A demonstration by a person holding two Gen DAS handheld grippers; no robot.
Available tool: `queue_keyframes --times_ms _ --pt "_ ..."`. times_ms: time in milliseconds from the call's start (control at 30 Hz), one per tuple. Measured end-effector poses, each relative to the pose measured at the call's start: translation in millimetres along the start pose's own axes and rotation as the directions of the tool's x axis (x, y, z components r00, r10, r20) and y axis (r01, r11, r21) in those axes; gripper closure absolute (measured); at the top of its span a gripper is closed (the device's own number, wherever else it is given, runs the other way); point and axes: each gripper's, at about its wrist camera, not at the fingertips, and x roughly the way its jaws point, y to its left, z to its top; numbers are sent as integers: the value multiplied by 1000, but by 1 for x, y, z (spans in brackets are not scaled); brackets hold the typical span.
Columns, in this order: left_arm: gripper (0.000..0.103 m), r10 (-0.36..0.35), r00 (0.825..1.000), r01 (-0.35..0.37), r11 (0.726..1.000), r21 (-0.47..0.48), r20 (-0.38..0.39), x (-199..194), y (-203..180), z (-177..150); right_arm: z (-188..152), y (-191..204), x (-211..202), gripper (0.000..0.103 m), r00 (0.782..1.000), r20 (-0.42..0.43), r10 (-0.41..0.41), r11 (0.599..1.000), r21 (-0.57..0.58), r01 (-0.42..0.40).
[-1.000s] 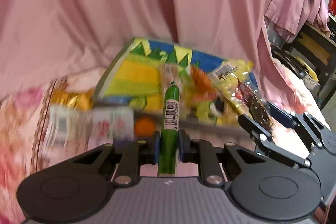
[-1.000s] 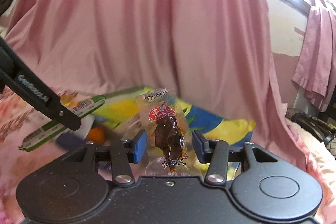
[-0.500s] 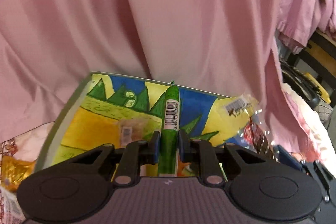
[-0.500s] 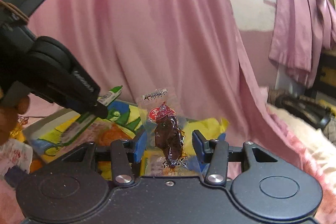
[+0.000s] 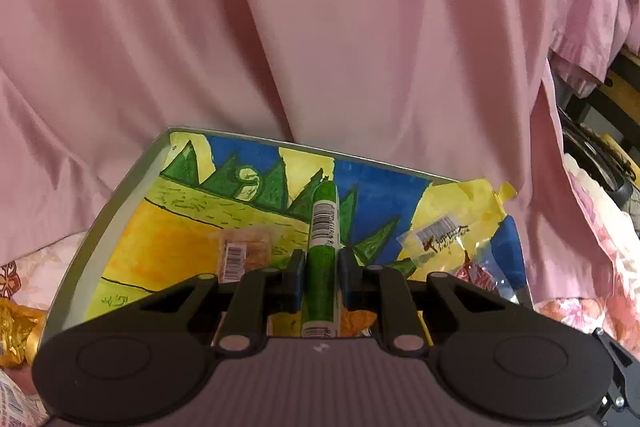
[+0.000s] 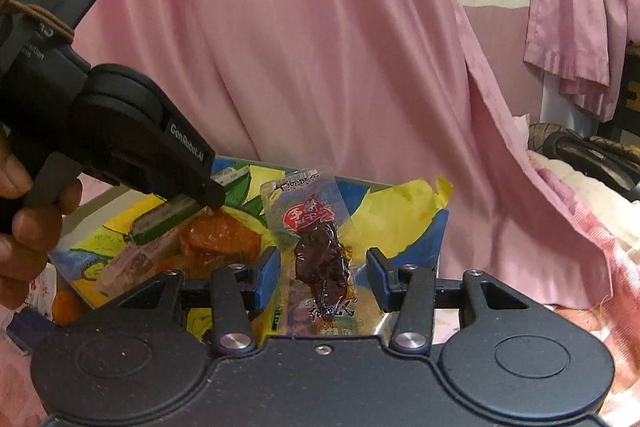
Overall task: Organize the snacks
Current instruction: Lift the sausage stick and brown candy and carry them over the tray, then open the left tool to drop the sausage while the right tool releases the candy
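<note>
My left gripper (image 5: 321,269) is shut on a green sausage stick (image 5: 322,227) with a barcode label and holds it over a tray painted yellow, green and blue (image 5: 160,227). In the right wrist view the left gripper (image 6: 208,193) shows with the stick (image 6: 160,219) above the tray (image 6: 404,223). A clear packet of dark dried meat (image 6: 318,251) stands upright between the fingers of my right gripper (image 6: 322,277); the jaws stand wide apart with gaps on both sides. The packet also shows in the left wrist view (image 5: 452,251). An orange packet (image 6: 220,235) lies in the tray.
A pink curtain (image 5: 320,27) hangs right behind the tray. A small barcoded snack packet (image 5: 240,255) lies in the tray. Gold-wrapped snacks (image 5: 16,331) lie left of the tray on a floral cloth. A pink garment (image 6: 580,7) hangs at the right.
Both grippers have moved forward over the tray with their snacks. The loose snacks on the cloth at the left have slid out of the left wrist view.
</note>
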Motion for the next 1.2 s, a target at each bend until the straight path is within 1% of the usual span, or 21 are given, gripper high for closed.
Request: queue_keyframes --times_ms 233,600,700,800,867,900,967,1000,1067,1100,1133,1200 --pt "84 -8 1000 8 1000 -11 6 -2 2 -2 -2 2 0 54 1000 -10 8 1000 5 -8" --pt "82 -4 1000 3 1000 21 13 -8 -3 -4 -3 2 1 52 1000 -26 8 1000 5 -7" --pt "79 -8 1000 7 999 37 18 -12 -5 -6 -2 2 1 53 1000 -26 8 1000 4 -8" --pt "72 -7 1000 6 999 45 25 -19 -6 -8 -2 2 -2 53 1000 -22 4 1000 0 -4" --pt "63 -5 999 3 998 60 38 -26 -6 -9 -1 3 -6 51 1000 -14 0 1000 -4 0" --pt "61 -3 999 0 998 68 46 -30 -6 -9 0 4 -9 49 1000 -12 -2 1000 -7 2" --pt "51 2 998 -7 997 77 67 -39 -5 -10 2 5 -16 46 1000 -1 -10 1000 -15 10" --pt "49 1 997 -7 997 78 76 -44 -3 -10 3 5 -20 43 1000 6 -14 1000 -18 14" --pt "38 -2 995 -6 997 78 96 -56 -1 -9 6 7 -29 38 1000 22 -20 1000 -18 21" --pt "36 -3 994 -6 997 77 109 -62 1 -9 8 7 -35 33 999 32 -26 1000 -15 27" --pt "30 0 992 -9 997 77 124 -69 2 -9 10 8 -39 29 999 42 -33 999 -9 33" --pt "24 4 989 -15 997 77 149 -82 5 -10 13 10 -52 26 997 67 -37 999 3 37"
